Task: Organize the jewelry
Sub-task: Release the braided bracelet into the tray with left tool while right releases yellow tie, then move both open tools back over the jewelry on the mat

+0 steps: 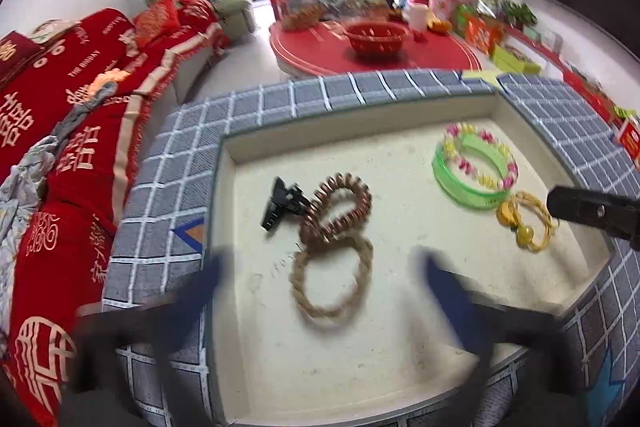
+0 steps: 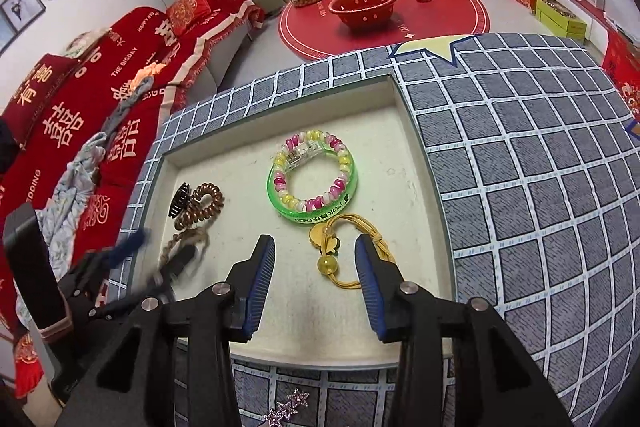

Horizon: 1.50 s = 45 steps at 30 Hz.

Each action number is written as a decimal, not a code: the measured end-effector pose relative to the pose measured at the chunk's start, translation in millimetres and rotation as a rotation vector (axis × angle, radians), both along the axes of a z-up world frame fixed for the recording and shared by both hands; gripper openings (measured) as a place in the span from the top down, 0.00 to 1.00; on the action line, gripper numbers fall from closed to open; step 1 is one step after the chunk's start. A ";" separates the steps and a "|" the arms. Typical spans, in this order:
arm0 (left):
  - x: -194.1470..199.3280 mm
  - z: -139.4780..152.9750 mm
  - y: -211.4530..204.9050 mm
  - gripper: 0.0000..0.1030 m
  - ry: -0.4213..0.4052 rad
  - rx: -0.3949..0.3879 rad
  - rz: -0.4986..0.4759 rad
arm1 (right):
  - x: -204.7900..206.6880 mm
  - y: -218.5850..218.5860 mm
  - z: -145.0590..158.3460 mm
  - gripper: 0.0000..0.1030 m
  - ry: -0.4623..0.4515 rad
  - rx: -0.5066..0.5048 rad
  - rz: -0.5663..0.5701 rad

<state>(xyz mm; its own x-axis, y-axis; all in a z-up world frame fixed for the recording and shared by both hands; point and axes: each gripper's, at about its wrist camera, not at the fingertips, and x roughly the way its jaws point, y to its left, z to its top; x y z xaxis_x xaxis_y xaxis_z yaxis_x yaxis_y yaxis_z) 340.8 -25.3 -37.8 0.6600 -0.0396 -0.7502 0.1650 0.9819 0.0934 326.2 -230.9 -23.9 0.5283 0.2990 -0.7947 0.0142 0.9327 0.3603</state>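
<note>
A shallow white tray [image 1: 256, 367] [image 2: 384, 99] sits sunk in a grey checked cloth. In it lie a black hair clip [image 1: 280, 203] [image 2: 179, 203], a brown coil bracelet [image 1: 340, 207] [image 2: 202, 205], a tan braided rope ring [image 1: 332, 283] [image 2: 180, 245], a green bangle [image 1: 468, 187] [image 2: 316, 211] with a pink-yellow bead bracelet [image 1: 484, 155] [image 2: 312, 167] on it, and a yellow cord bracelet [image 1: 528, 223] [image 2: 352, 255]. My left gripper [image 1: 320, 291] [image 2: 160, 259] is open around the rope ring, blurred. My right gripper [image 2: 316, 275] is open and empty around the yellow bracelet; one of its fingers [image 1: 592, 211] shows in the left wrist view.
A pink star hair clip [image 2: 286, 407] lies on the checked cloth [image 2: 520, 167] in front of the tray. A red sofa [image 1: 60, 147] stands to the left. A round red table [image 1: 380, 51] with a red basket [image 2: 366, 7] and jars stands beyond.
</note>
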 end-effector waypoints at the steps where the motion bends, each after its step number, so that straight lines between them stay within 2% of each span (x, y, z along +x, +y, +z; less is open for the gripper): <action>1: -2.7 4.1 -0.2 0.00 -0.022 0.002 -0.004 | -0.7 -0.8 0.8 0.48 0.000 0.004 -0.003; 2: -4.0 6.9 -2.7 0.00 -0.023 0.013 -0.016 | -2.2 -2.2 1.6 0.39 -0.001 0.008 -0.007; 5: -8.0 12.4 -3.6 0.00 -0.041 0.038 -0.008 | -6.1 -5.0 5.7 0.28 -0.016 0.012 -0.025; 7: -11.9 16.3 -1.4 0.00 -0.052 0.044 0.002 | -9.0 -6.6 10.1 0.16 -0.024 0.034 -0.031; 10: -20.6 22.1 4.2 0.00 -0.054 0.024 0.004 | -17.0 -6.9 20.6 0.13 -0.058 0.055 -0.032; 11: -24.7 24.2 6.8 0.00 -0.054 0.013 0.005 | -20.5 -6.1 25.2 0.01 -0.071 0.052 -0.032; 16: -46.5 29.8 16.2 0.00 -0.028 -0.017 -0.004 | -41.6 -3.4 47.2 0.00 -0.163 0.041 -0.018; 21: -83.4 35.9 22.0 0.00 -0.026 -0.058 -0.011 | -66.5 -5.0 60.0 0.00 -0.175 0.050 -0.015; 24: -103.6 35.1 22.6 0.00 -0.017 -0.067 -0.008 | -81.2 -7.6 62.2 0.00 -0.150 0.059 -0.017; 29: -132.2 30.4 21.5 0.00 0.008 -0.102 -0.007 | -111.8 -16.7 60.6 0.00 -0.136 0.055 -0.010; 38: -157.0 15.0 11.7 0.00 0.081 -0.154 0.008 | -159.1 -30.0 43.1 0.00 -0.094 0.010 -0.014; 45: -159.9 5.8 -3.7 0.00 0.111 -0.136 -0.017 | -182.4 -34.4 19.6 0.00 -0.048 -0.069 -0.009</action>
